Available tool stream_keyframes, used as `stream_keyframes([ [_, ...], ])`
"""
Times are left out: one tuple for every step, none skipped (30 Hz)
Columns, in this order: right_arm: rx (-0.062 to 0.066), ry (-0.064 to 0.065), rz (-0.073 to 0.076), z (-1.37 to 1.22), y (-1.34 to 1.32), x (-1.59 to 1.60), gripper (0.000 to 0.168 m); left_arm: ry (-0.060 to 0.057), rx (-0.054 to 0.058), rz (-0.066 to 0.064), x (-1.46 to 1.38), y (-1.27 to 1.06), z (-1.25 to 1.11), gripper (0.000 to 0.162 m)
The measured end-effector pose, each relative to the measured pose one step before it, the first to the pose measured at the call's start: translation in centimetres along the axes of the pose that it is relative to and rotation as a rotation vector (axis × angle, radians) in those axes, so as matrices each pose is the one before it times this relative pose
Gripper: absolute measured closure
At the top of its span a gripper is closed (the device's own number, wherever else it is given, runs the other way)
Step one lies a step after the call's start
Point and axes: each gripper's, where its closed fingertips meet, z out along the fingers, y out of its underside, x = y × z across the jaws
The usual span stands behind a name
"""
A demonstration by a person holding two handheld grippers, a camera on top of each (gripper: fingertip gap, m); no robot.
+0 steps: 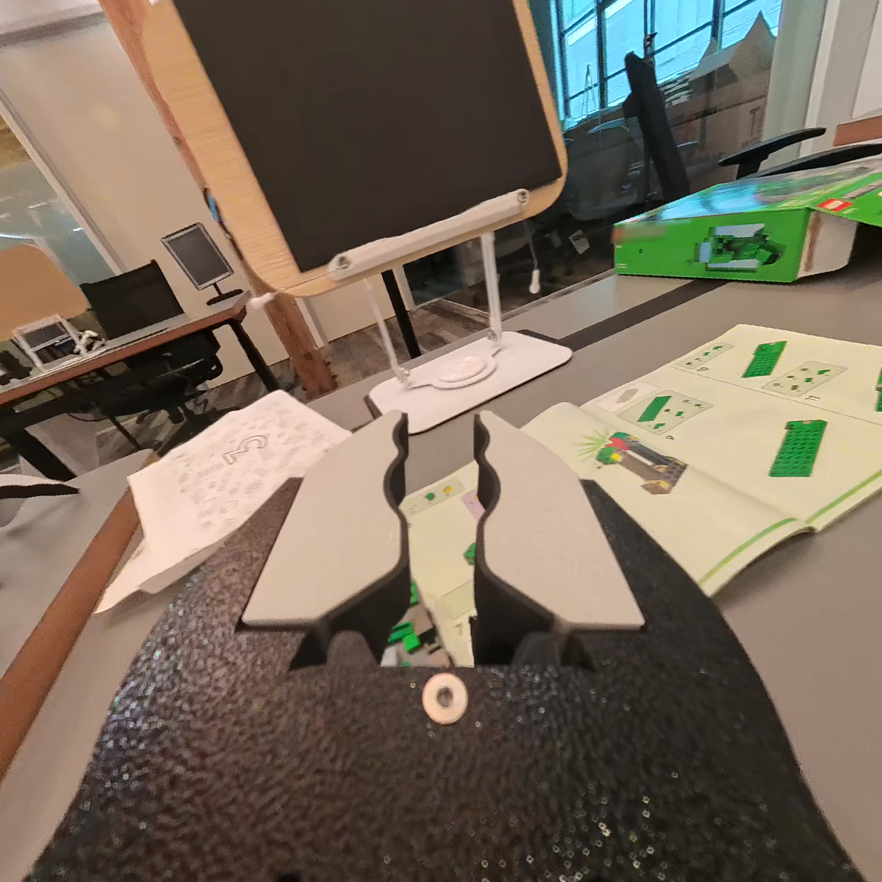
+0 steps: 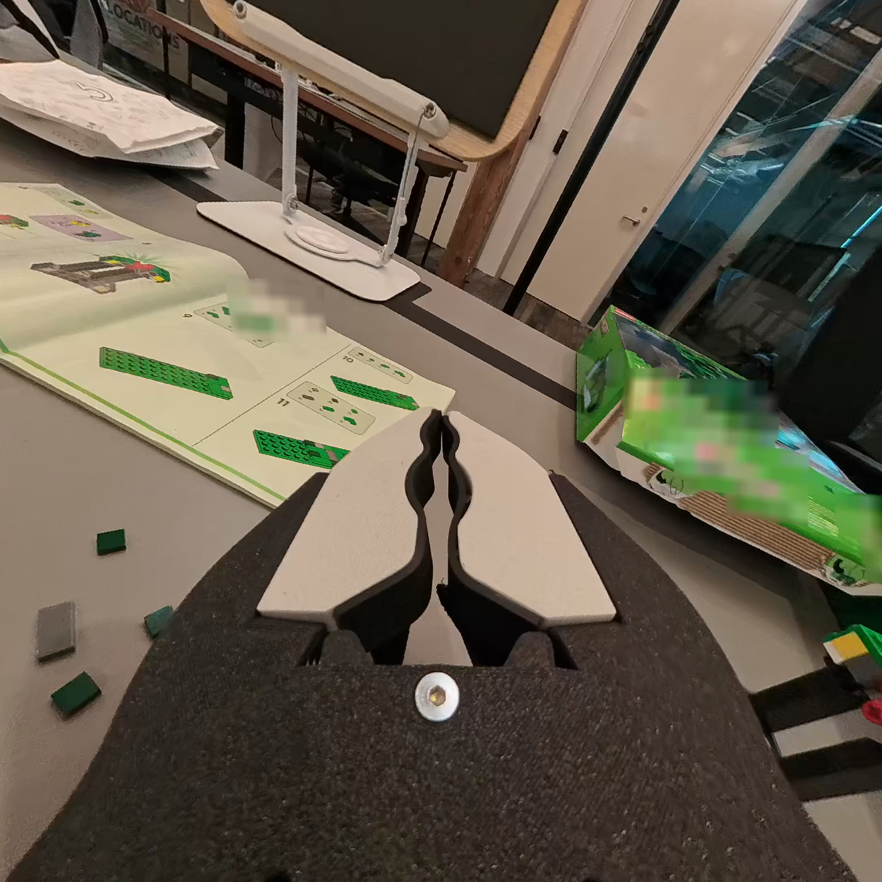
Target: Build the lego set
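The left gripper (image 1: 441,420) hangs above the grey bench (image 1: 787,668) with its pale grey jaws apart and nothing between them; through the gap a strip of the open, pale green instruction booklet (image 1: 692,458) shows, along with a blurred cluster of small green bricks (image 1: 405,637) lying under the jaws. The booklet lies flat on the bench to the right of the left gripper, its pages printed with green plate diagrams. To the left, a crumpled white paper bag (image 1: 229,482) rests near the bench's brown edge. Beyond the jaws stands a white stand (image 1: 472,377) carrying a dark, wood-framed panel (image 1: 372,129), and farther right lies the green cardboard set box (image 1: 716,248).

The right gripper (image 2: 441,417) is raised over the bench with its jaws nearly together, only a thin slit between the tips, and they grip nothing. The same booklet (image 2: 143,343) lies just beyond and to the left of its tips. Loose pieces sit on the bench at the left of this gripper's body: three small dark green tiles (image 2: 110,541) (image 2: 158,619) (image 2: 76,693) and one flat grey tile (image 2: 56,631), well apart from each other. At the far right edge a small partly built brick assembly (image 2: 854,654) in green, yellow and grey is only partly in view, and the green box (image 2: 706,453) lies on its side above it
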Motion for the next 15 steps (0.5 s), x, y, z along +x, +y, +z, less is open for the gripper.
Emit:
stream_keyframes([
  [0.0027, -0.004, -0.001, 0.021, -0.04, -0.058, 0.168, -0.0288, -0.0032, 0.0144, -0.981, 0.051, -0.18, 0.137],
  [-0.0001, -0.0016, -0.0011, 0.007, -0.002, -0.017, 0.168, -0.0351, -0.0068, 0.0204, -1.289, 0.095, -0.253, 0.136],
  [-0.0001, 0.0015, -0.0002, 0.016, -0.004, 0.011, 0.168, -0.0401, -0.008, 0.0225, -1.508, 0.061, -0.348, 0.135],
  [-0.0025, 0.0064, -0.0001, 0.006, 0.024, 0.069, 0.168, -0.0453, -0.011, 0.0137, -1.631, 0.0, -0.45, 0.135],
  [-0.0021, 0.0098, 0.0002, -0.033, 0.02, 0.102, 0.168, -0.033, -0.0134, -0.002, -1.468, -0.172, -0.517, 0.136],
  [-0.0015, 0.0086, -0.002, -0.06, 0.004, 0.077, 0.168, -0.0132, -0.008, -0.011, -1.14, -0.42, -0.582, 0.136],
  [-0.0007, 0.003, -0.004, -0.056, 0.004, -0.009, 0.168, -0.0077, -0.0024, -0.007, -0.919, -0.557, -0.647, 0.136],
  [0.0008, -0.0045, -0.0061, -0.057, -0.021, -0.107, 0.168, -0.0066, -0.0052, 0.0035, -0.777, -0.469, -0.66, 0.136],
  [0.0019, -0.0047, -0.007, -0.046, -0.032, -0.121, 0.168, 0.0026, -0.0113, 0.0082, -0.518, -0.275, -0.597, 0.138],
  [0.0028, -0.0039, -0.0073, -0.024, -0.045, -0.105, 0.168, 0.018, -0.0145, 0.0078, -0.166, -0.085, -0.501, 0.139],
  [0.0026, -0.0066, -0.0067, -0.014, -0.038, -0.129, 0.168, 0.0387, -0.0179, 0.0101, 0.259, 0.149, -0.389, 0.14],
  [0.0016, -0.0091, -0.0072, -0.005, -0.031, -0.169, 0.168, 0.0537, -0.0255, 0.0087, 0.598, 0.442, -0.265, 0.141],
  [0.0006, -0.0079, -0.0083, 0.001, -0.019, -0.166, 0.168, 0.0578, -0.0308, 0.0022, 0.737, 0.67, -0.205, 0.141],
  [0.0005, -0.0057, -0.0089, -0.012, -0.019, -0.137, 0.168, 0.0611, -0.0283, -0.005, 0.821, 0.745, -0.181, 0.14],
  [0.0004, -0.0063, -0.0092, 0.014, -0.02, -0.16, 0.168, 0.0662, -0.0202, -0.0117, 0.928, 0.698, -0.205, 0.139],
])
